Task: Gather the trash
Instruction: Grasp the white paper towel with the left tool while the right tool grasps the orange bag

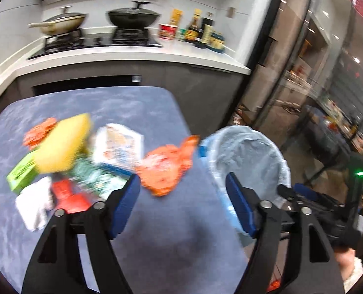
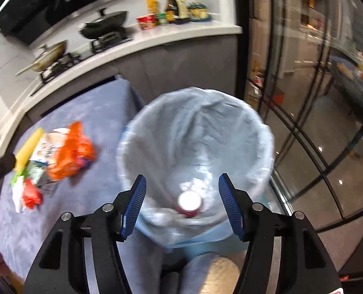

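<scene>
A pile of trash lies on the blue table (image 1: 137, 103): an orange wrapper (image 1: 166, 166), a yellow bag (image 1: 61, 142), a white-blue packet (image 1: 119, 144), a red piece (image 1: 67, 196), a green box (image 1: 22, 171) and white paper (image 1: 33, 203). My left gripper (image 1: 182, 183) is open and empty above the table, beside the orange wrapper. A bin lined with a pale blue bag (image 2: 196, 132) stands right of the table. A red can (image 2: 189, 203) and crumpled white paper (image 2: 193, 185) lie inside it. My right gripper (image 2: 182, 183) is open and empty over the bin.
A kitchen counter (image 1: 122, 54) runs behind the table with two woks on a hob (image 1: 95, 39) and several bottles (image 1: 198, 31). Glass doors (image 2: 316, 122) stand to the right. The right gripper shows at the left wrist view's right edge (image 1: 316, 201).
</scene>
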{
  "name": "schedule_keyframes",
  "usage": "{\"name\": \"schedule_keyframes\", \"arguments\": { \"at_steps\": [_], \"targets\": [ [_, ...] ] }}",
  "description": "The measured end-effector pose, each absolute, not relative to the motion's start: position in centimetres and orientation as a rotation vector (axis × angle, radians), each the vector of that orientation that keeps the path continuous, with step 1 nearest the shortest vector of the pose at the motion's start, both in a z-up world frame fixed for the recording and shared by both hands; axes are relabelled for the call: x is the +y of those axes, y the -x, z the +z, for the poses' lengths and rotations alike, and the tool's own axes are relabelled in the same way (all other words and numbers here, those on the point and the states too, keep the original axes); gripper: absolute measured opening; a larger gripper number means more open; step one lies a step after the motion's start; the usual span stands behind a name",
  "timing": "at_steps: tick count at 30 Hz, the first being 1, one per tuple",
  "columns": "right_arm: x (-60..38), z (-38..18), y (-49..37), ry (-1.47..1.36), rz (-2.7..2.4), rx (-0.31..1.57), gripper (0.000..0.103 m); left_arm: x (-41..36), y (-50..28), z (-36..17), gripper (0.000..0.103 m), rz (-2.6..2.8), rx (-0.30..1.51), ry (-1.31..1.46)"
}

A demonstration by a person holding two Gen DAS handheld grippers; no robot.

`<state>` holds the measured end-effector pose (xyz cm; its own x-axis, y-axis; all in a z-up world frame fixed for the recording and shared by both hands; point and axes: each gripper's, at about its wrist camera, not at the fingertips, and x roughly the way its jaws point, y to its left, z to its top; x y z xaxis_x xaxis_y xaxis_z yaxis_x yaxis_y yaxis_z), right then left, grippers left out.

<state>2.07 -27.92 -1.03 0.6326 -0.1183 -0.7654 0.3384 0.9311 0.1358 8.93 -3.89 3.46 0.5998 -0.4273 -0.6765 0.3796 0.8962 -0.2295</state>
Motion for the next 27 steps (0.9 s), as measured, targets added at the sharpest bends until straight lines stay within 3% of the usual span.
{"name": "schedule_keyframes", "arguments": {
  "at_steps": [14, 27],
  "targets": [
    [-17.7, -0.8, -3.3, -0.226, -0.085, 0.851, 0.060, 12.5, -9.1, -2.0, 0.077, -0.113, 0.891, 0.156],
    [-13.3, -1.9, -4.3, -0.183, -0.040, 0.894, 0.060, 17.0, -13.1, -6.4, 0.079, -0.052, 0.956, 0.223]
  ]
}}
